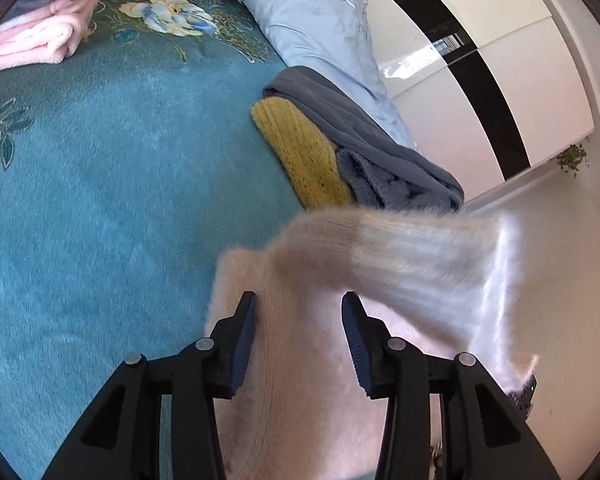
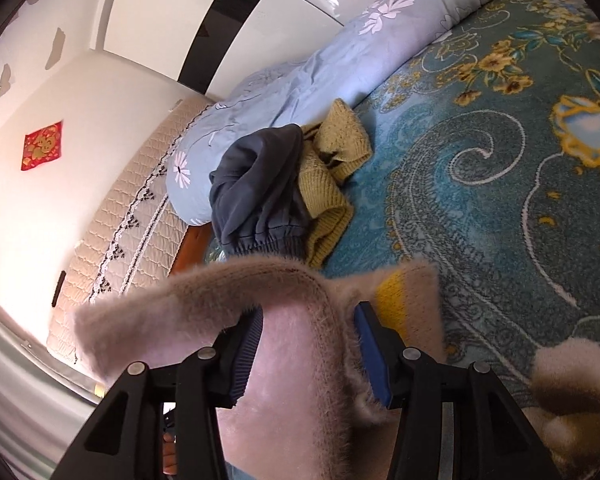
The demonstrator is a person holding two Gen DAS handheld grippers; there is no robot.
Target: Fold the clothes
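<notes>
A fuzzy pale pink sweater (image 1: pixel 300 360) lies between the fingers of my left gripper (image 1: pixel 299 304), above the teal blanket (image 1: pixel 100 200). Its ribbed part (image 1: pixel 420 264) swings off to the right, blurred. The jaws stand apart with fabric in the gap; a firm hold is not clear. In the right wrist view the same sweater (image 2: pixel 292 360) fills the gap of my right gripper (image 2: pixel 308 316), and its ribbed edge (image 2: pixel 220 292) drapes over the left finger. More of the sweater (image 2: pixel 572 380) shows at the lower right.
A pile of a mustard knit (image 1: pixel 300 152) and dark grey garments (image 1: pixel 364 136) lies by the light blue floral pillow (image 1: pixel 316 20). Folded pink clothes (image 1: pixel 40 36) sit far left. The bed edge and white floor (image 1: pixel 560 300) are right. A wardrobe (image 2: pixel 220 8) stands behind.
</notes>
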